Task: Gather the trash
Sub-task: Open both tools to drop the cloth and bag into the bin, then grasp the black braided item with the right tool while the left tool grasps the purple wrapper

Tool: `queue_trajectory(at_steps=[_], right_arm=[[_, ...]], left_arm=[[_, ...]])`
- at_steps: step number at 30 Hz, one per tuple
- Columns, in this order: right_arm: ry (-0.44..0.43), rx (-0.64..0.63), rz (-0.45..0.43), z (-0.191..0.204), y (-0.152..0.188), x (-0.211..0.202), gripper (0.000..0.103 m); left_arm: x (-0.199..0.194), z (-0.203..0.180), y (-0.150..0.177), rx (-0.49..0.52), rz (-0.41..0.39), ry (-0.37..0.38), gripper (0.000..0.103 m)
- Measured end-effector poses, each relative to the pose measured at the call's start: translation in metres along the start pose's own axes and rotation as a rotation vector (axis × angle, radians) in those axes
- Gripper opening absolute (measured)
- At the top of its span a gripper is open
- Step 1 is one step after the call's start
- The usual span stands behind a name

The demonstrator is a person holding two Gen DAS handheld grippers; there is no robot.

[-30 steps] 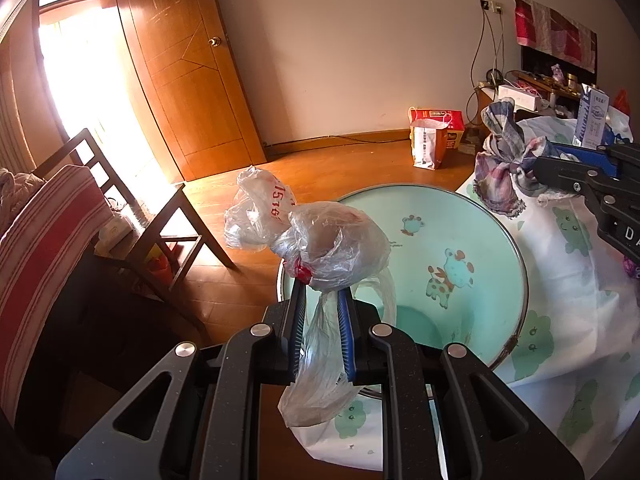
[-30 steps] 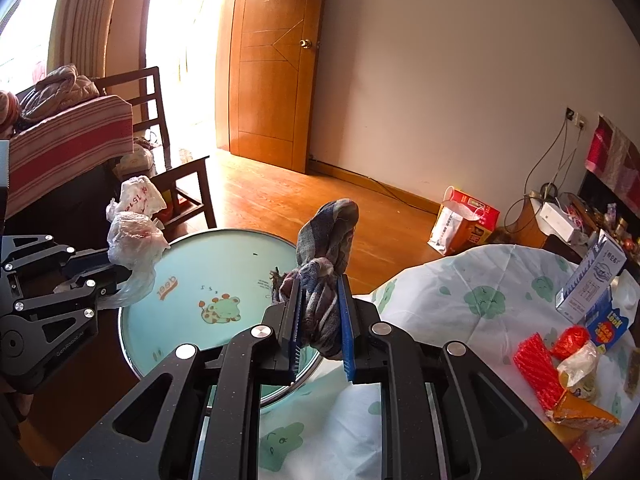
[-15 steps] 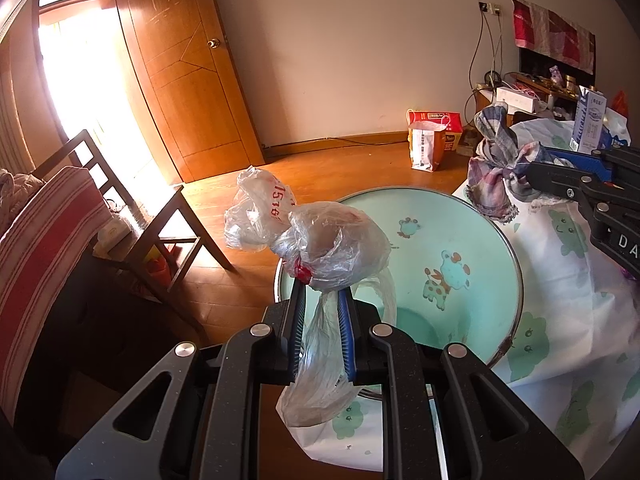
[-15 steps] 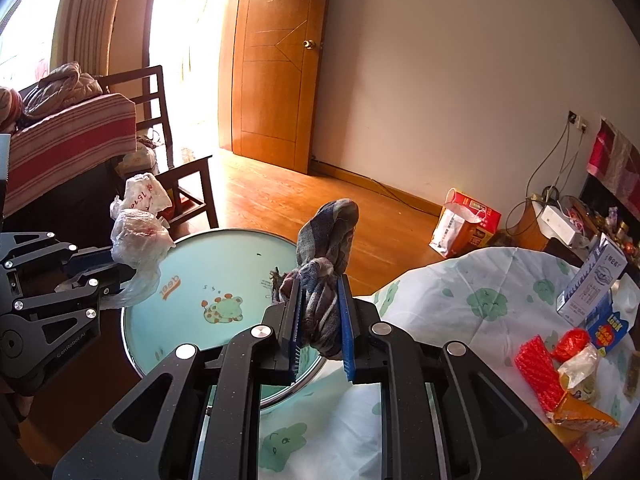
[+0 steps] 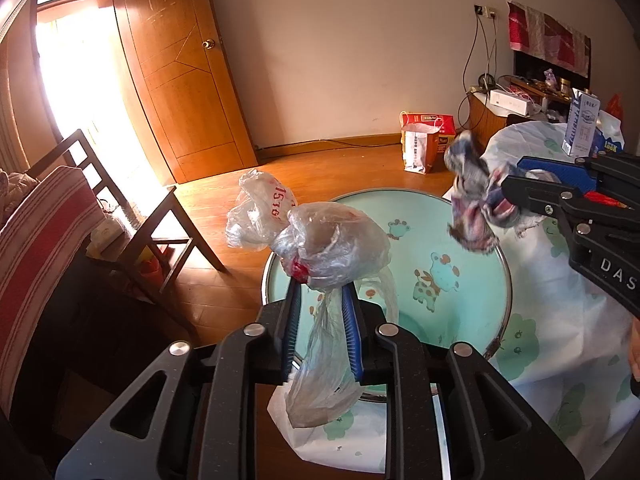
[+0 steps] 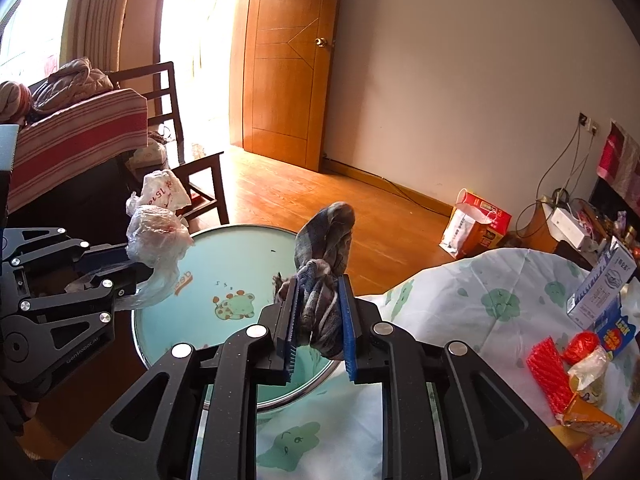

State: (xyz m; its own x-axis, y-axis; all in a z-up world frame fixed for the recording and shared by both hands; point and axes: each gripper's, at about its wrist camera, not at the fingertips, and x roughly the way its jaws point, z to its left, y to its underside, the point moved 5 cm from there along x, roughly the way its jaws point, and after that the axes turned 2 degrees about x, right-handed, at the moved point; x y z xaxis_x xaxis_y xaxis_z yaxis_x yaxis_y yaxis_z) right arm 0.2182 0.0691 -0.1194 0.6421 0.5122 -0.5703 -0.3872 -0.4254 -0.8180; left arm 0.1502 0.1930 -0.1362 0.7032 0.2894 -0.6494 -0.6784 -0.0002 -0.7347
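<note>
Left claw [image 5: 319,300] is easing apart with the neck of a knotted clear plastic bag [image 5: 320,240] between its blue pads; the film still seems pinched, and the bag's bulging top sits above the jaws while its loose tail hangs below. That bag hangs over the near edge of a round basin [image 5: 452,248] with a mint cartoon lining. Right claw [image 6: 319,312] is also loosening, only slightly, and remains clamped on a wadded plaid rag [image 6: 324,256], which it holds above the basin's far-right rim, next to the white printed cloth [image 6: 480,296] draped over the counter.

My reading is that the basin serves as the trash collector and the step in hand is the drop. To do it well, both bundles should be over the open bowl and not its rim before the jaws part fully: the bag looks close to the near edge, so nudging it inward first would be wise. Thin film may cling to the ridged pads, so open wide and give it a moment to fall free. The rag is bulkier and should fall cleanly, though its frayed end could catch on a pad.

Further right on the cloth lie red wrappers [image 6: 548,372], a small clear bag [image 6: 588,368] and a milk carton [image 6: 604,288], likely awaiting collection.
</note>
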Motion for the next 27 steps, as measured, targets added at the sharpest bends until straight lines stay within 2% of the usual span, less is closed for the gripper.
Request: queue_trajectory(at_steps=[1,3,4,5,6,7,8,12,18,23,27], right_arm=[[-0.001,0.0,-0.001,0.001,0.0,0.0,0.024],[-0.009,0.008,0.004,0.002,0.001,0.002,0.033],[-0.002,0.009,0.003,0.002,0.002,0.001,0.034],[0.003,0.013,0.003,0.001,0.002,0.001,0.037],[0.001,0.022,0.004,-0.001,0.003,0.001,0.042],[0.004,0.032,0.003,-0.004,0.003,-0.001,0.044],[0.012,0.038,0.001,-0.006,0.003,-0.003,0.048],[0.051,0.08,-0.001,-0.023,0.003,-0.015,0.05],[0.139,0.111,-0.018,-0.059,0.013,-0.075,0.05],[0.277,0.156,-0.034,-0.116,0.064,-0.154,0.052],[0.333,0.217,0.0,-0.147,0.13,-0.202,0.052]], left_arm=[[0.0,-0.001,0.0,0.0,-0.003,0.002,0.036],[0.0,-0.005,0.0,0.008,-0.006,0.018,0.037],[0.0,-0.006,0.0,0.002,-0.011,0.029,0.042],[-0.001,-0.007,0.0,-0.002,-0.016,0.034,0.059],[-0.002,-0.009,0.0,0.0,-0.023,0.025,0.067],[-0.003,-0.01,0.0,0.005,-0.029,0.02,0.07],[-0.002,-0.012,0.0,0.007,-0.026,0.027,0.07],[-0.003,-0.018,0.003,0.003,-0.016,0.035,0.07],[-0.016,-0.052,0.012,0.006,-0.014,0.109,0.071],[-0.032,-0.095,0.023,0.042,-0.007,0.188,0.077],[-0.047,-0.131,0.03,0.081,-0.008,0.245,0.081]])
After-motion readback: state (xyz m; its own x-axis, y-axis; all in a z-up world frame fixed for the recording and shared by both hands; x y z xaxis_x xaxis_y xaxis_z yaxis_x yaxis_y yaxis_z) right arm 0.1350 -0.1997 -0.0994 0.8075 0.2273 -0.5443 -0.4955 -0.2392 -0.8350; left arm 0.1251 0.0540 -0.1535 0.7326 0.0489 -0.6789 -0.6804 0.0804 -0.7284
